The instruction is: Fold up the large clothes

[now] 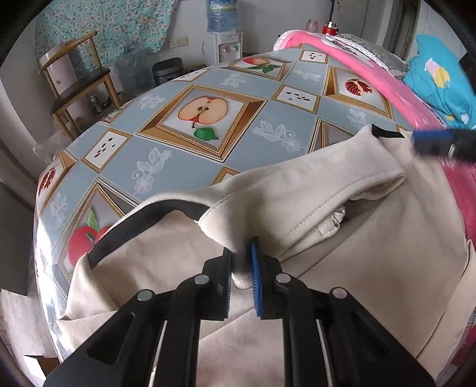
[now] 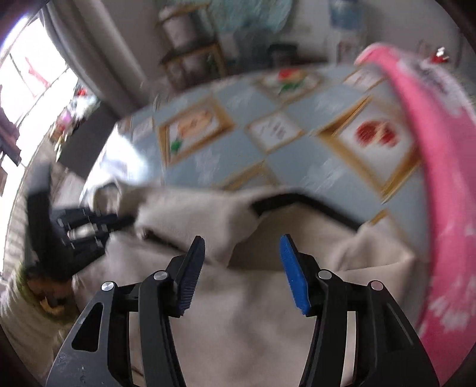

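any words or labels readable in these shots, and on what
None can be read.
Water bottle on the dispenser: label too blurred to read.
White cylinder on the chair: a small dark mark, too small to read.
Pink cloth: dark print near its top, too small in the left view and blurred in the right.
Beige garment: no print in view.

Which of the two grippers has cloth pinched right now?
The left gripper: its pads clamp a fold of the beige garment. The right gripper stands open, nothing between.

Tablecloth point(image 1: 190, 154) lies bare beyond beige garment point(image 1: 372, 238); pink blanket point(image 1: 395, 98) crowds the right
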